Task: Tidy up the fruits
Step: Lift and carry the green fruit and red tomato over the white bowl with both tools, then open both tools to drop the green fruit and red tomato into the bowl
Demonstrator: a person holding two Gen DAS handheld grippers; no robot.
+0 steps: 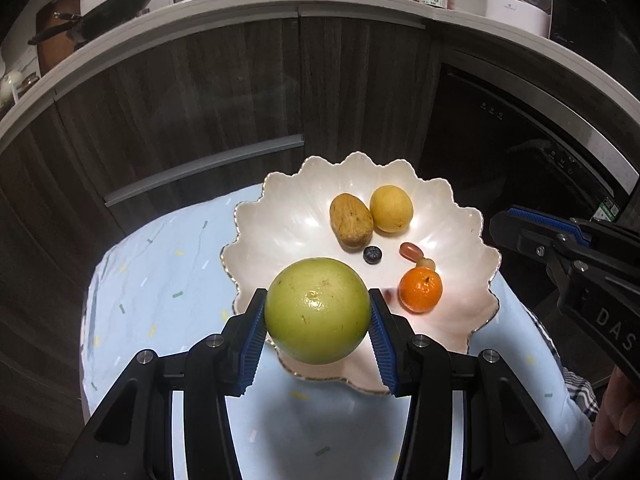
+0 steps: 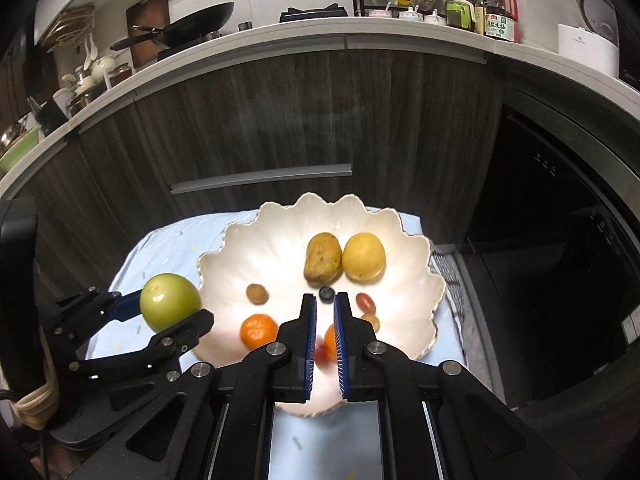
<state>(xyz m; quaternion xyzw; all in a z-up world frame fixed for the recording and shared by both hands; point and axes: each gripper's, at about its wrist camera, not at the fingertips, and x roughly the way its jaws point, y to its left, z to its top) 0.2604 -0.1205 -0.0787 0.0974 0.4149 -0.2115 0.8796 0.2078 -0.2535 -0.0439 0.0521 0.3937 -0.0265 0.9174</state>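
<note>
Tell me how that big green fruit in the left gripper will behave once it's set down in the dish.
The green fruit is round and smooth, so it will probably roll down the sloped white dish toward the mandarin. It looks firm: the left gripper pads leave no visible dent. Likely heavy for its size.

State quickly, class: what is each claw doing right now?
Left claw: closed on the green fruit.
Right claw: shut, holding nothing that can be made out.

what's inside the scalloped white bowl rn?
In the bowl: brown fruit, yellow fruit, blueberry, mandarin, a small brownish fruit and a reddish one. The right tongs hide the bowl's near middle; something small, orange and blurred shows between them.
</note>
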